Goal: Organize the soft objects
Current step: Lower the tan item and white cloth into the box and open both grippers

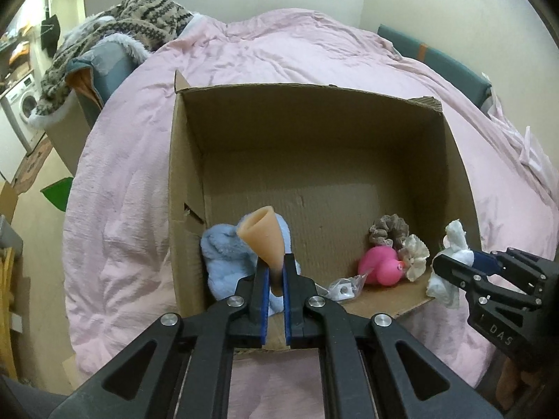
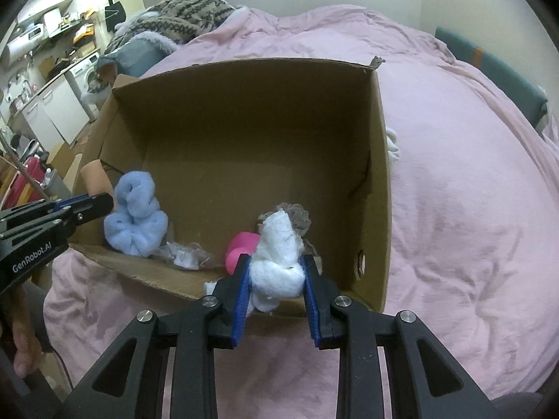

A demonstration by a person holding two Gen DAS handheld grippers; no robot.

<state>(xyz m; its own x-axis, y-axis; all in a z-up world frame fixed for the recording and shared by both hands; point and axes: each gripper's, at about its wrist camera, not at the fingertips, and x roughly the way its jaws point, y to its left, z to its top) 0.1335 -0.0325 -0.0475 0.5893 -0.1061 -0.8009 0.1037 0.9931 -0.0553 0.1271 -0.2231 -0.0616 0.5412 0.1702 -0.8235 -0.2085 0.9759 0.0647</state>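
An open cardboard box (image 1: 314,104) (image 2: 379,160) lies on a pink duvet. My left gripper (image 1: 275,262) is shut on a peach soft cone (image 1: 263,235) over the box's near left corner; it also shows in the right wrist view (image 2: 96,178). My right gripper (image 2: 276,265) is shut on a white fluffy cloth (image 2: 277,258) at the box's near rim; it also shows in the left wrist view (image 1: 454,241). Inside lie a light blue plush (image 1: 223,258) (image 2: 136,216), a pink rubber duck (image 1: 380,265), a brown scrunchie (image 1: 389,228), a cream scrunchie (image 1: 415,253) and a clear plastic bag (image 2: 185,253).
The pink duvet (image 1: 122,209) covers the bed around the box. A patterned knit blanket (image 1: 139,17) and a grey pillow (image 1: 108,66) lie at the far left. A teal headboard (image 1: 436,56) runs along the right. A washing machine (image 1: 24,104) and kitchen units stand beyond the bed.
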